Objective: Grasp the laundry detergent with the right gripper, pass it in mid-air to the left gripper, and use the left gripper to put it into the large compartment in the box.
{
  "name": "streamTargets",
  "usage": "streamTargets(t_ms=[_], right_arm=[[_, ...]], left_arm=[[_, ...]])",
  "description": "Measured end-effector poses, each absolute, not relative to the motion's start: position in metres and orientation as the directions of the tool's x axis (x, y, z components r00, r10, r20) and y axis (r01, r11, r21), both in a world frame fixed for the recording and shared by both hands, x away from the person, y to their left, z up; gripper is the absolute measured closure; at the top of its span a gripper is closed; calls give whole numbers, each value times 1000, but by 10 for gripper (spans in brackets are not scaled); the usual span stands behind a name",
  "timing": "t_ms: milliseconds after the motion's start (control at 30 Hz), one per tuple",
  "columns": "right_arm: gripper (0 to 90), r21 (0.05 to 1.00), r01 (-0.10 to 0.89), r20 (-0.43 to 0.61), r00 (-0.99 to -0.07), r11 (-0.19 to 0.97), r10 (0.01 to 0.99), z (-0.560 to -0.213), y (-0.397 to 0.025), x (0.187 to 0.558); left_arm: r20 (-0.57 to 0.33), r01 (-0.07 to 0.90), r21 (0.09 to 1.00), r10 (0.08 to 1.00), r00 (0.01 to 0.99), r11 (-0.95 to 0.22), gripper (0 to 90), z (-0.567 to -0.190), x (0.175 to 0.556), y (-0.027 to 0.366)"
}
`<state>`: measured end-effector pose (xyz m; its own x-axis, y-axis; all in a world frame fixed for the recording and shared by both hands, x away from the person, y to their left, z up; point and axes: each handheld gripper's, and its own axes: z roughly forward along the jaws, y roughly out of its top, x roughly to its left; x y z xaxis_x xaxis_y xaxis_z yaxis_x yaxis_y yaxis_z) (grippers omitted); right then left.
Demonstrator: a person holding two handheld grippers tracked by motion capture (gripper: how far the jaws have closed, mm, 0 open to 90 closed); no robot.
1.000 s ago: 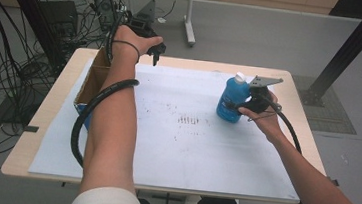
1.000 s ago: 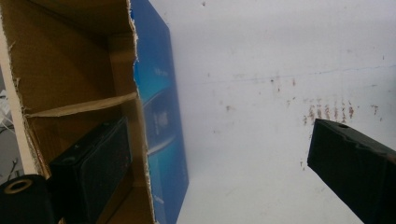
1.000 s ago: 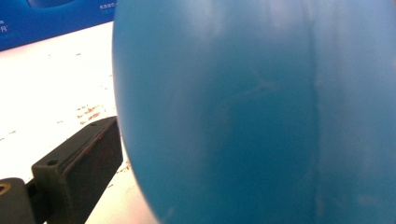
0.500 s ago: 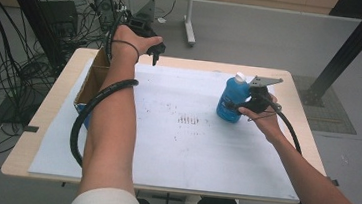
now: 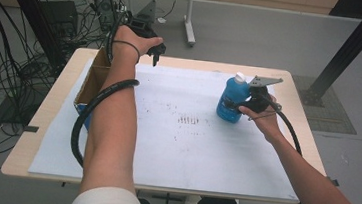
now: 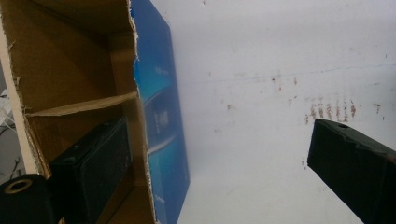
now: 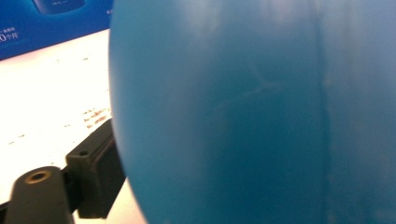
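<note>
right tongs (image 5: 239,106) sit right of centre in the high view, clamped on the blue bottle (image 5: 231,98), which stands upright on the white sheet (image 5: 189,148) w/ its white cap (image 5: 240,77) up. in the right gripper view the bottle's blue side is pressed up against the lens, one black jaw hard against its lower left; the other jaw is hidden behind it.

left tongs (image 5: 154,54) are at upper left of the high view, over the far edge of the bench (image 5: 41,119), beside the open cardboard box (image 5: 96,74). jaws stand wide apart, nothing between them; in the left gripper view one jaw hangs over the box interior (image 6: 70,70), the other over the sheet.

vs. a sec ago: basically nothing has shifted. bottle same spot, both arms same pose. so i'd say it's a pause mid-job — grip's secured, bottle not yet lifted. likely next bit is carrying it across to the box, w/ the left hand waiting there to steady it.
</note>
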<state>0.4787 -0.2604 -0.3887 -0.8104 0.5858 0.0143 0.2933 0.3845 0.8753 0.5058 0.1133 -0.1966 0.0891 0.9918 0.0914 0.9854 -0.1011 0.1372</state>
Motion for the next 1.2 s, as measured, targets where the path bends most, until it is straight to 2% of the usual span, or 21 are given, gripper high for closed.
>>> streamTargets(t_ms=[467, 633, 1200], right_arm=[[305, 872, 286, 1, -813, 398, 583, -393, -261, 482], [392, 872, 277, -1, -822, 402, 570, -393, -260, 482], [417, 873, 286, 16, -827, 396, 562, -394, -260, 483]], left_arm=[[92, 987, 128, 992, 87, -98, 69, -201, 508, 116], [93, 987, 129, 992, 88, -99, 69, -201, 508, 116], [100, 986, 131, 991, 88, -101, 68, -198, 507, 114]])
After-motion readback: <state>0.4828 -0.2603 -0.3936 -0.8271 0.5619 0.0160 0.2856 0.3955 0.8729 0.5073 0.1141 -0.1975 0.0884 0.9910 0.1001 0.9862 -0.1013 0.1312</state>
